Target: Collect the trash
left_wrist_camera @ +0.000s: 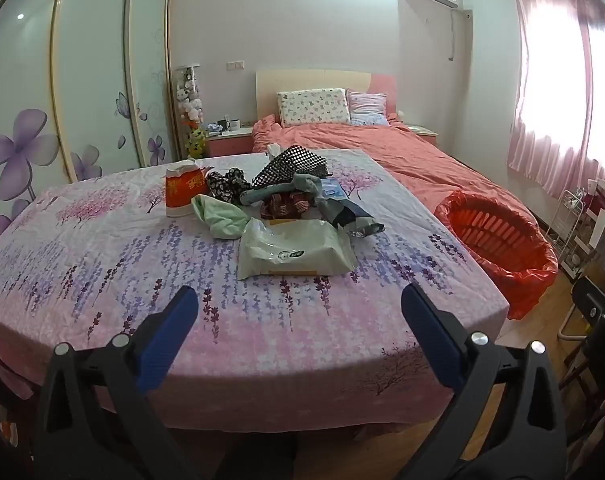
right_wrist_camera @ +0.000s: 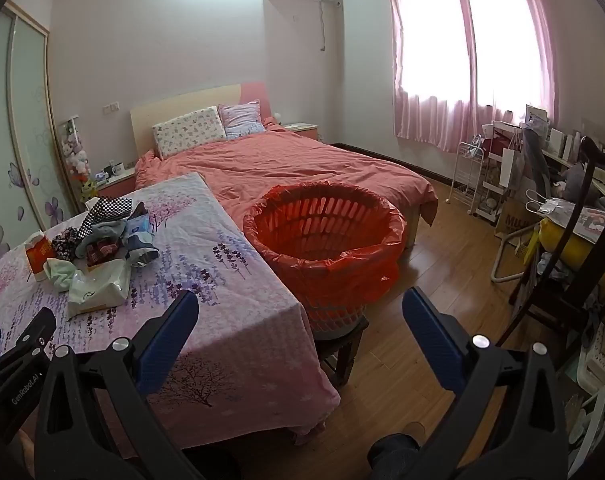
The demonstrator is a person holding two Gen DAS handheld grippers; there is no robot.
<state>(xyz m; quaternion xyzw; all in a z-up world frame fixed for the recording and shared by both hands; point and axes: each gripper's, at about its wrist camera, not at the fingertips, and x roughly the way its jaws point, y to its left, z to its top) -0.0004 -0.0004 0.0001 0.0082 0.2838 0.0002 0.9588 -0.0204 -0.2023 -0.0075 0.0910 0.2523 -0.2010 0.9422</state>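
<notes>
A heap of trash and cloth lies mid-table on the flowered tablecloth (left_wrist_camera: 102,248). It holds a white plastic wipes pack (left_wrist_camera: 294,250), a red and white carton (left_wrist_camera: 181,188), a pale green rag (left_wrist_camera: 222,216), a crumpled grey-blue wrapper (left_wrist_camera: 350,216) and a black dotted piece (left_wrist_camera: 292,164). A red basket lined with a red bag (right_wrist_camera: 326,208) stands off the table's right side and looks empty. My left gripper (left_wrist_camera: 298,300) hovers open over the near table edge, short of the wipes pack. My right gripper (right_wrist_camera: 300,300) is open between the table corner and the basket, holding nothing.
The basket rests on a dark wooden stool (right_wrist_camera: 342,348) on the wood floor. A bed with a salmon cover (right_wrist_camera: 302,160) lies behind the table. A dark chair (right_wrist_camera: 574,272), a white wire rack (right_wrist_camera: 470,176) and a cluttered desk crowd the right side. A wardrobe (left_wrist_camera: 94,80) lines the left wall.
</notes>
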